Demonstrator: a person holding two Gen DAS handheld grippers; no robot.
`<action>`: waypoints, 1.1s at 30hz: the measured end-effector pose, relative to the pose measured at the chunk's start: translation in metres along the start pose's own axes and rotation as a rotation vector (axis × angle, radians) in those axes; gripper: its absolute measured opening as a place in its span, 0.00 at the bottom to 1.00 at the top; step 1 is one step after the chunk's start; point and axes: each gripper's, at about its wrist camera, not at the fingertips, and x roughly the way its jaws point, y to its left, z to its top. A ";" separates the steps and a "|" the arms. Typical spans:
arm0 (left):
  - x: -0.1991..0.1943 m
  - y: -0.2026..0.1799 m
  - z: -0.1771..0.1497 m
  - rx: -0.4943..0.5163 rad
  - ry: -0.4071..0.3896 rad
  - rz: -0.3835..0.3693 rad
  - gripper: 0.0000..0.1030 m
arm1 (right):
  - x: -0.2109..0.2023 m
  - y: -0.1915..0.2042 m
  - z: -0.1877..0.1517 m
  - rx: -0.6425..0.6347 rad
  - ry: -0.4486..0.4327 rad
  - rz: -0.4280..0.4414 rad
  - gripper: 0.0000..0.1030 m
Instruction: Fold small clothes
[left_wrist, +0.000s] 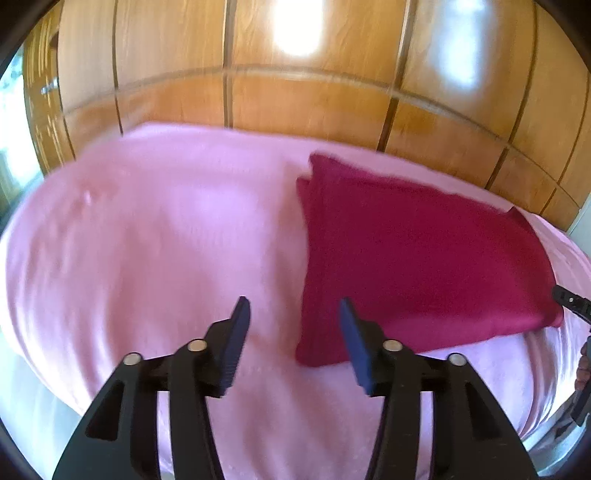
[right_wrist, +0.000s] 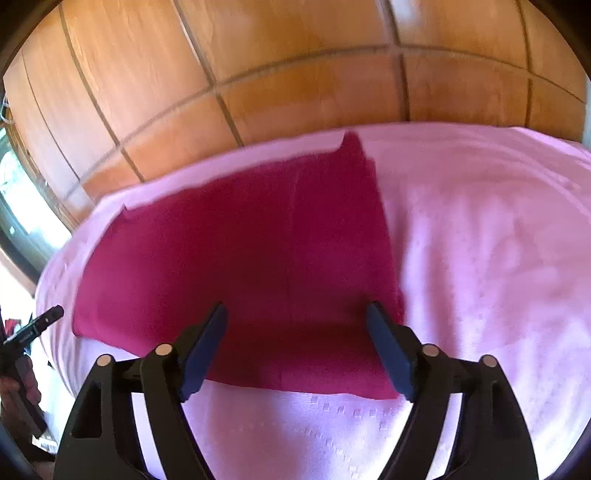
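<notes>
A crimson cloth (left_wrist: 424, 258), folded to a flat rectangle, lies on a pink bedsheet (left_wrist: 147, 240). My left gripper (left_wrist: 293, 302) hovers open over the cloth's near left corner, its right finger above the fabric and its left finger above bare sheet. Nothing is pinched. In the right wrist view the same cloth (right_wrist: 240, 258) fills the middle, and my right gripper (right_wrist: 297, 306) stands wide open above its near edge, holding nothing. Each view catches a black fingertip of the other gripper at its edge: the right one (left_wrist: 569, 301) and the left one (right_wrist: 40, 321).
Wooden wardrobe panels (left_wrist: 314, 99) rise right behind the bed's far side. A bright window (right_wrist: 14, 206) is at the left. The pink sheet (right_wrist: 480, 240) stretches to the right of the cloth. A person's hand (right_wrist: 18, 380) shows at the lower left.
</notes>
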 end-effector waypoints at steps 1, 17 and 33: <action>-0.003 -0.005 0.002 0.010 -0.011 0.003 0.51 | -0.002 -0.001 0.000 0.010 -0.008 -0.006 0.79; 0.019 -0.061 0.034 0.155 -0.051 -0.065 0.51 | 0.009 0.021 0.040 -0.002 -0.052 0.049 0.77; 0.061 -0.068 0.031 0.173 0.030 -0.081 0.51 | 0.076 -0.013 0.046 0.045 0.050 0.016 0.76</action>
